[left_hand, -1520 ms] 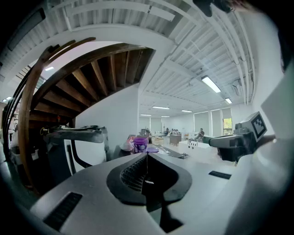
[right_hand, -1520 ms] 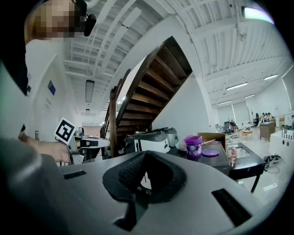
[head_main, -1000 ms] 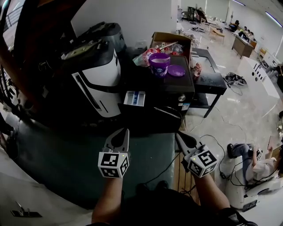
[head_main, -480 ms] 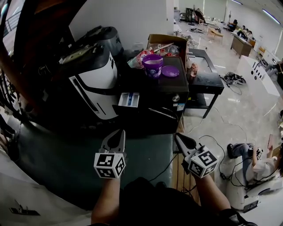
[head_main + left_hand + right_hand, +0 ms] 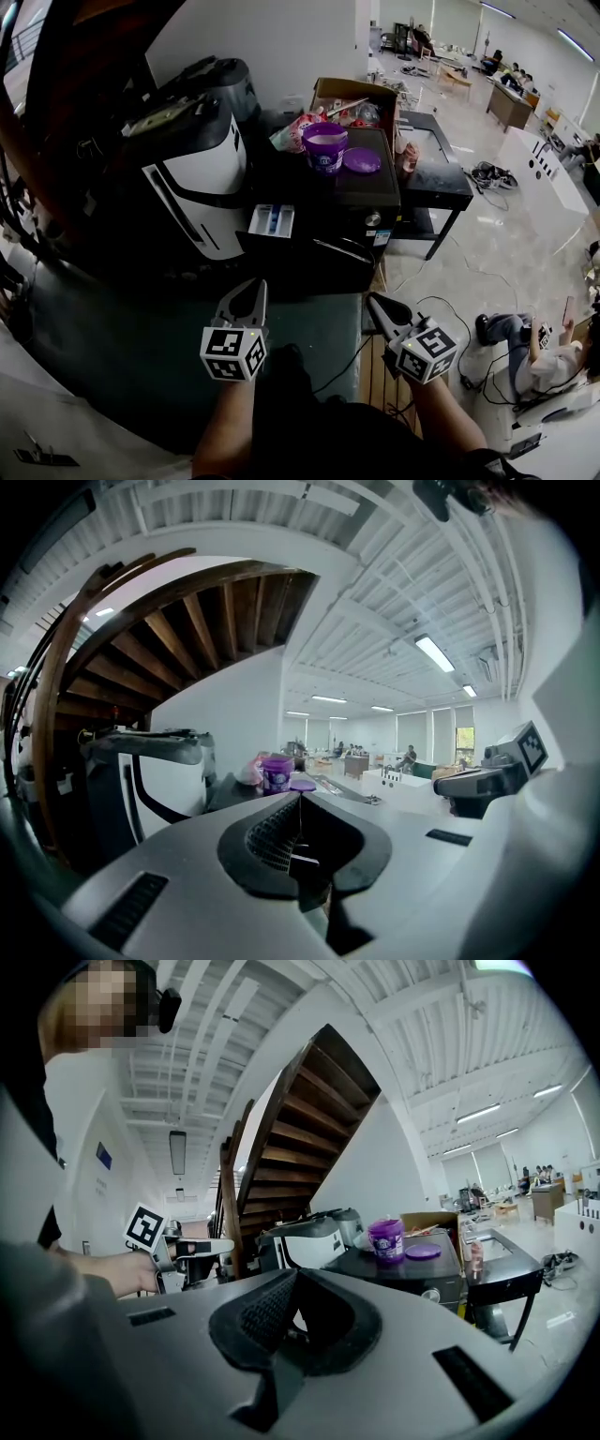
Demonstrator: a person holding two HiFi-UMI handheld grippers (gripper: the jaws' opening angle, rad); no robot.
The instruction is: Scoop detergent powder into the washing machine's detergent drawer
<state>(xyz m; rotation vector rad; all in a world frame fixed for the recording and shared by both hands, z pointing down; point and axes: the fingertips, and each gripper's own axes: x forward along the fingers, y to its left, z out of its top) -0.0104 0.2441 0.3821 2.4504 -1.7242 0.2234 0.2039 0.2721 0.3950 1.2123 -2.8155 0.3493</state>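
Observation:
A purple detergent tub (image 5: 324, 147) stands open on top of the black washing machine (image 5: 370, 192), with its purple lid (image 5: 361, 159) lying flat beside it. The white detergent drawer (image 5: 272, 221) is pulled out at the machine's front left. Both grippers hover low in front of the machine, well short of it. My left gripper (image 5: 251, 284) is shut and holds nothing. My right gripper (image 5: 372, 300) is also shut and holds nothing. The tub (image 5: 277, 773) shows far ahead in the left gripper view. The right gripper view has the tub (image 5: 385, 1239) and lid (image 5: 423, 1252) ahead to the right.
A white and black appliance (image 5: 192, 164) stands left of the drawer. A cardboard box (image 5: 354, 94) with clutter sits behind the tub. A low black table (image 5: 441, 173) is at the machine's right, with cables on the floor. A person (image 5: 530, 342) sits at the far right.
Both grippers have drifted a little to the left in the head view and stay shut. The machine and tub sit slightly further left as the head view has shifted.

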